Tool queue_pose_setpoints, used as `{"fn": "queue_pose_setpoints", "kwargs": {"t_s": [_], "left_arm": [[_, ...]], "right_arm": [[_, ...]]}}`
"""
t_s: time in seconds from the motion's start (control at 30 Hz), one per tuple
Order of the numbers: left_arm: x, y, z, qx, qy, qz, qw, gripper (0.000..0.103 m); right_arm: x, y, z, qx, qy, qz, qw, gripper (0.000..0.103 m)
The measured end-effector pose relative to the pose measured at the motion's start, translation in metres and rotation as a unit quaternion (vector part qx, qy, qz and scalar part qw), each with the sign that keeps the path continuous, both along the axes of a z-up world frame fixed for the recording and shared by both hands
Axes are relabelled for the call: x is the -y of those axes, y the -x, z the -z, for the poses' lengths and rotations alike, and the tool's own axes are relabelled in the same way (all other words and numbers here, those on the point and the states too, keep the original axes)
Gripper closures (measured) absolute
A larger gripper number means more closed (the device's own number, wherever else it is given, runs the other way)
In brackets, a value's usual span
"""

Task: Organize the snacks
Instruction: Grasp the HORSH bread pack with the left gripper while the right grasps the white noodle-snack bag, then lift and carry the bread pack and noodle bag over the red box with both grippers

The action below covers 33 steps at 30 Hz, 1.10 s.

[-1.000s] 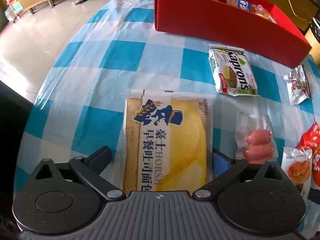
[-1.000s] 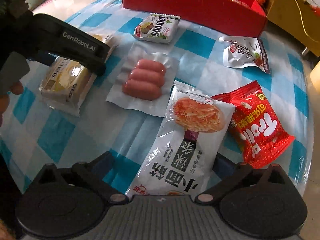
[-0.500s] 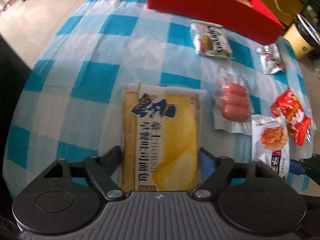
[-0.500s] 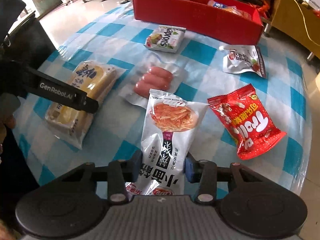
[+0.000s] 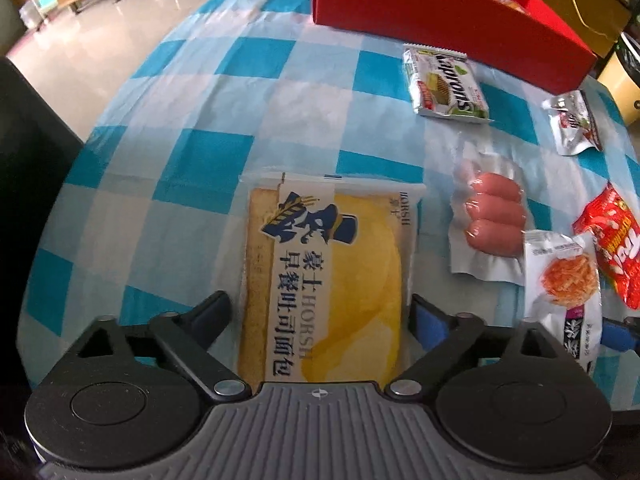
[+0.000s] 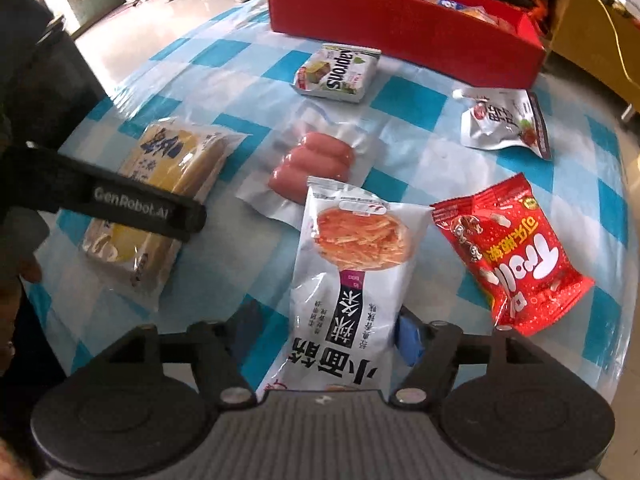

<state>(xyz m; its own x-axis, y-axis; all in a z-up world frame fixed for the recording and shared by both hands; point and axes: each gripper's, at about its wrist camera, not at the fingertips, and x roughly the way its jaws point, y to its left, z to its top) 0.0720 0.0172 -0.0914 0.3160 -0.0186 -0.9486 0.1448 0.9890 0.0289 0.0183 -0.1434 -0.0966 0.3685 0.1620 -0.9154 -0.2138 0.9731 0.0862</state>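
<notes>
The bread bag (image 5: pixel 324 280) reads "HORSH" beside Chinese characters. The wafer pack (image 6: pixel 338 74) reads "Kaprons", upside down. The red candy bag (image 6: pixel 512 256) reads "Trolli". The left gripper's arm (image 6: pixel 132 206) bears "GenRobot.AI". The noodle snack bag (image 6: pixel 348 280) carries large Chinese characters.

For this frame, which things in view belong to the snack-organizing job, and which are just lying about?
Job:
- bread pack, between the left gripper jaws
- noodle snack bag, between the right gripper jaws
- sausage pack
- Saplons wafer pack
- red Trolli bag
- white pouch
- red box

Lying about:
- checked tablecloth
- wooden furniture behind
</notes>
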Motion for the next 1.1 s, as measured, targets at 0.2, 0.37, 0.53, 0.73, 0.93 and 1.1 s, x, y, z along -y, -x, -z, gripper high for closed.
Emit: {"fn": "queue_pose_setpoints", "kwargs": {"t_s": [0.2,0.37,0.53,0.73,0.93,1.1], "left_arm": [[0.006,0.013,-0.006,0.001,-0.003,0.004,1.0000,0.024],[0.014,0.017,-0.017,-0.007,-0.016,0.007,0.9998,0.027],[0.027,0.014,-0.037,0.034,0.012,0.023,0.9991,0.027],[0.026,0.002,-0.038,0.032,0.046,0.002,0.9985,0.028],[0.023,-0.002,-0.054,0.052,0.060,-0.009,0.9968,0.028],[0.014,-0.003,-0.067,0.066,0.069,-0.027,0.9951,0.028]], "right_arm": [[0.003,0.004,-0.004,0.003,0.013,-0.014,1.000,0.059],[0.010,0.011,-0.014,0.014,0.008,-0.012,1.000,0.063],[0.023,0.009,-0.026,0.030,-0.014,0.014,0.999,0.063],[0.028,-0.003,-0.034,0.040,-0.031,0.030,0.998,0.063],[0.030,-0.018,-0.050,0.067,-0.045,0.036,0.996,0.063],[0.030,-0.027,-0.064,0.089,-0.056,0.039,0.994,0.063]]}}
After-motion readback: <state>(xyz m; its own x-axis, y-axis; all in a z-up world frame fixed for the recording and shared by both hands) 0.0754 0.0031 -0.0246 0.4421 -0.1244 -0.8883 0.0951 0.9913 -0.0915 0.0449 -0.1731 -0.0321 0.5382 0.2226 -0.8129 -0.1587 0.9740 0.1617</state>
